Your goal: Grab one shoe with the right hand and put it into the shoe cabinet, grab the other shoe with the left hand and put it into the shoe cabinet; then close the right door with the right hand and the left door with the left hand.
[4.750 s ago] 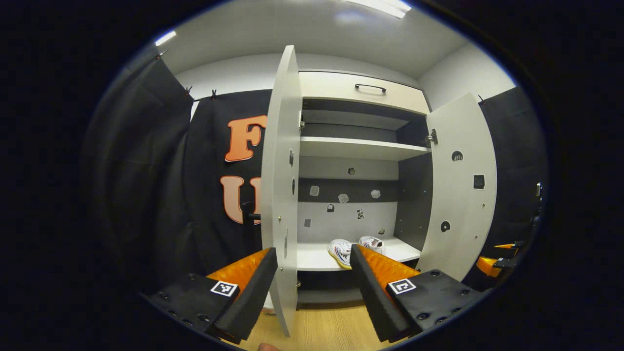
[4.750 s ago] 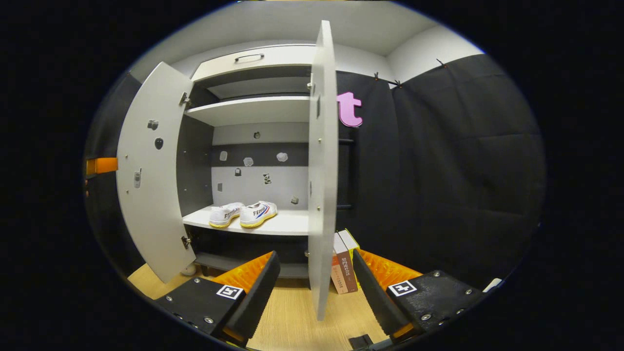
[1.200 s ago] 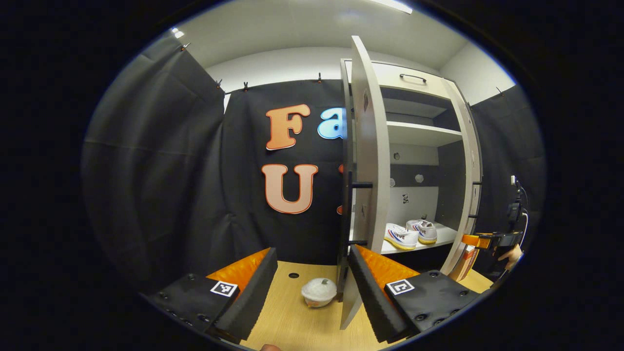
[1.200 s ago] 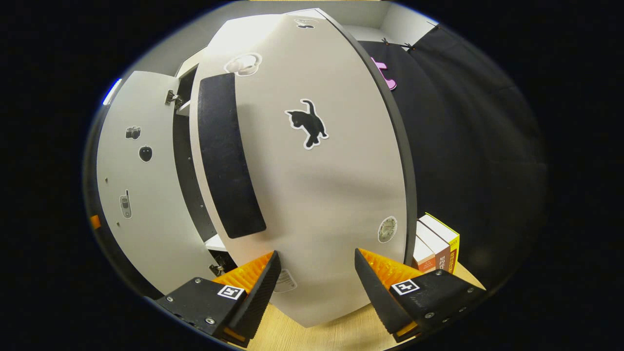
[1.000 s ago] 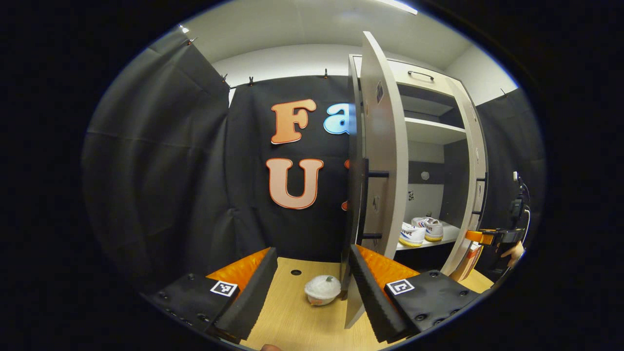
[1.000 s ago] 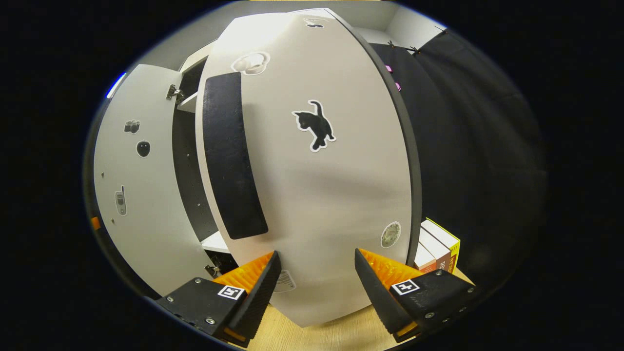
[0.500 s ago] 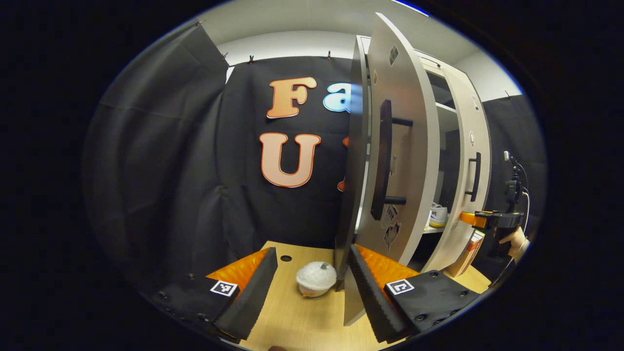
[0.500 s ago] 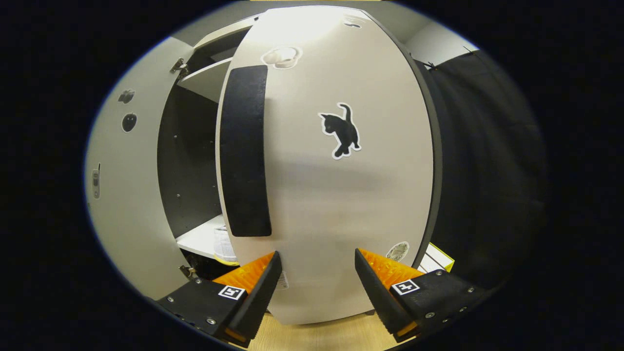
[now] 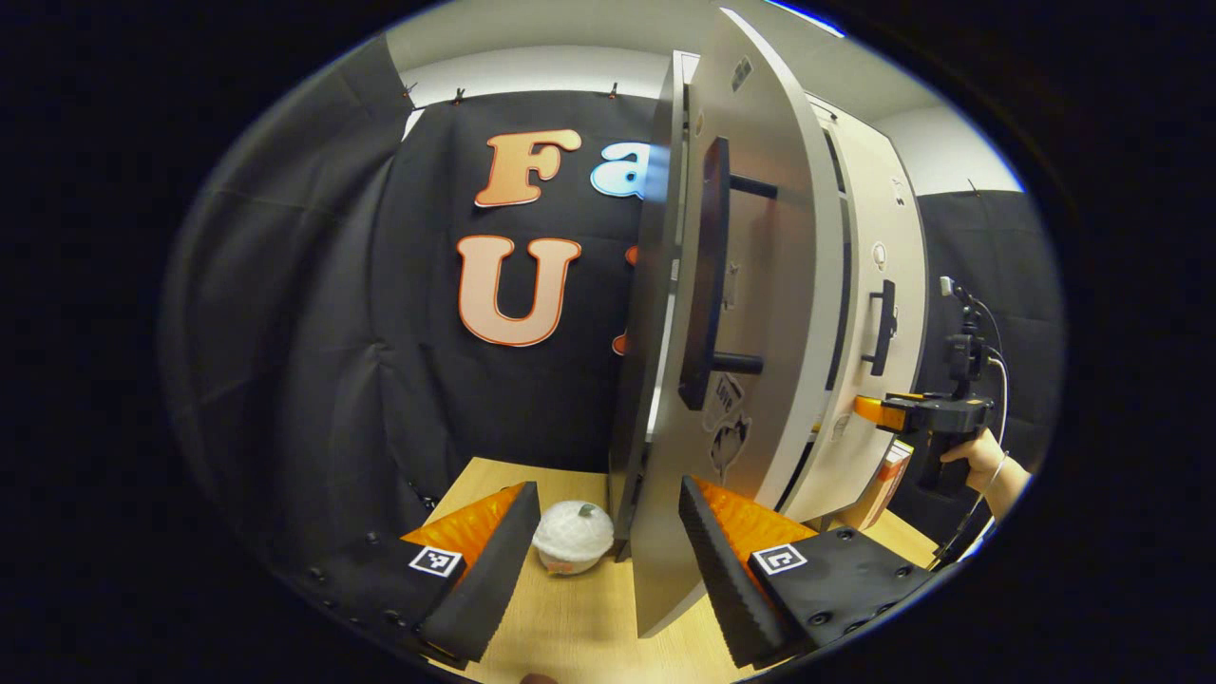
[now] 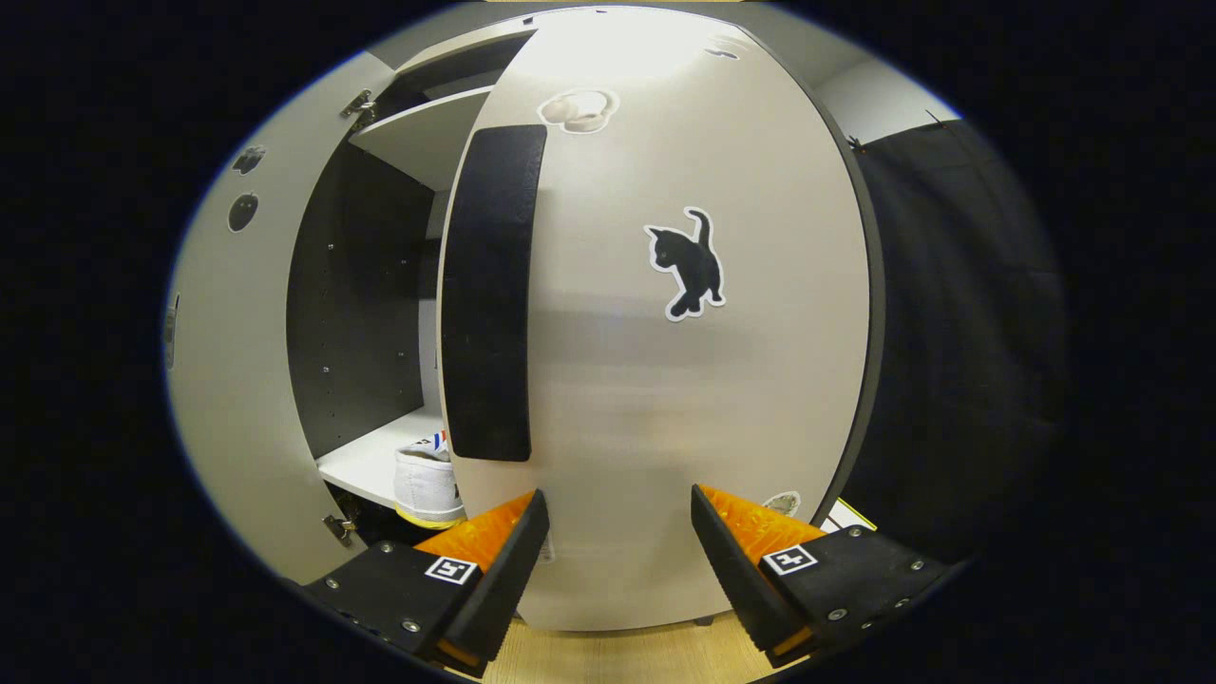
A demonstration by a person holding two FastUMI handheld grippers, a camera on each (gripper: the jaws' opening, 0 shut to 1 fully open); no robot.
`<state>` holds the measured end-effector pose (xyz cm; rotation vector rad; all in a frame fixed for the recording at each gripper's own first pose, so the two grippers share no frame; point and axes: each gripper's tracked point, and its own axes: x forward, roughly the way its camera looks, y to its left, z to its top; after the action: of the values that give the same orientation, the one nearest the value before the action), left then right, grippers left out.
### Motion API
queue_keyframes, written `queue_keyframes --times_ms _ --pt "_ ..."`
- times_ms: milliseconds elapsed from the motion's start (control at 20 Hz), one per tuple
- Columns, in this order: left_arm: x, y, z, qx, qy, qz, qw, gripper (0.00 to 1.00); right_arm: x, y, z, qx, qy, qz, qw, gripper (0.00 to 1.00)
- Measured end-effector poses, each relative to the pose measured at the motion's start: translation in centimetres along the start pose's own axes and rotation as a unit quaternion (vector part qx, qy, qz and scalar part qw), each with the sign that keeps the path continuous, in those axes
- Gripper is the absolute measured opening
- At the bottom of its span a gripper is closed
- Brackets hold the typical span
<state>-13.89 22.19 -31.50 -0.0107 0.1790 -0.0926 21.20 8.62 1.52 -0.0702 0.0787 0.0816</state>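
Inside the shoe cabinet (image 10: pixel 366 285), on its lower shelf, one white shoe (image 10: pixel 425 482) shows through the gap between the doors, so the shoes look stowed and the closing is what remains. The right door (image 10: pixel 665 380) stands just ahead of the right gripper (image 10: pixel 616 551), its outer face square to the spread, empty fingers (image 10: pixel 503 560); whether they touch the panel cannot be told. Its tall dark handle (image 10: pixel 489 294) runs upright, to the left of the fingers' midline. The left door (image 9: pixel 750 313) is part-swung, its lower edge standing between the wide, empty fingers of the left gripper (image 9: pixel 603 560), its long handle (image 9: pixel 708 275) upright above them. I judge each hand nearest its own door, each needing a push toward the cabinet. A small white lidded pot (image 9: pixel 572 537) sits on the wooden floor (image 9: pixel 579 617) beside the cabinet's left side.
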Motion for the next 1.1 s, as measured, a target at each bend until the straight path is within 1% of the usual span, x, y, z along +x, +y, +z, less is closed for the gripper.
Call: queue_keyframes --times_ms 200,250,300,450,550,600,700,800,900,1100 --pt "-0.1 0.0 0.2 0.021 -0.007 0.006 1.000 0.94 -0.1 0.0 0.2 0.002 -0.001 0.011 1.000 0.94" --pt "0.0 -0.1 0.1 0.025 -0.008 0.006 1.000 0.95 -0.4 -0.1 0.3 0.003 -0.002 0.012 1.000 0.94" --pt "0.0 -0.1 0.3 0.030 -0.010 0.006 0.999 0.96 -0.9 -0.5 0.3 0.002 -0.002 0.012 1.000 0.94" --pt "0.0 -0.3 0.3 0.031 -0.011 0.003 0.999 0.94 -2.5 -2.4 0.3 0.001 -0.003 0.007 1.000 0.94" --pt "0.0 -0.8 0.4 0.029 -0.013 -0.013 0.999 0.95 -3.5 -3.7 0.3 0.006 -0.004 0.008 1.000 0.94" --pt "0.0 -1.4 0.5 0.030 -0.013 -0.020 0.999 0.94 -4.1 -4.3 0.4 0.012 -0.004 0.012 1.000 0.93" --pt "0.3 -2.8 0.1 0.037 -0.014 -0.028 0.999 0.94 -5.2 -4.6 0.5 0.025 -0.004 0.024 0.999 0.93" --pt "0.4 -3.8 0.0 0.034 -0.011 -0.038 0.999 0.95 -6.2 -4.9 1.0 0.025 -0.010 0.029 0.999 0.94" --pt "0.4 -5.2 -0.3 0.027 -0.007 -0.053 0.998 0.96 -7.1 -5.3 1.3 0.010 -0.018 0.030 0.999 0.94" --pt "1.3 -7.9 -0.3 0.035 -0.007 -0.078 0.996 0.95 -8.8 -6.0 2.1 -0.032 -0.032 0.026 0.999 0.94"
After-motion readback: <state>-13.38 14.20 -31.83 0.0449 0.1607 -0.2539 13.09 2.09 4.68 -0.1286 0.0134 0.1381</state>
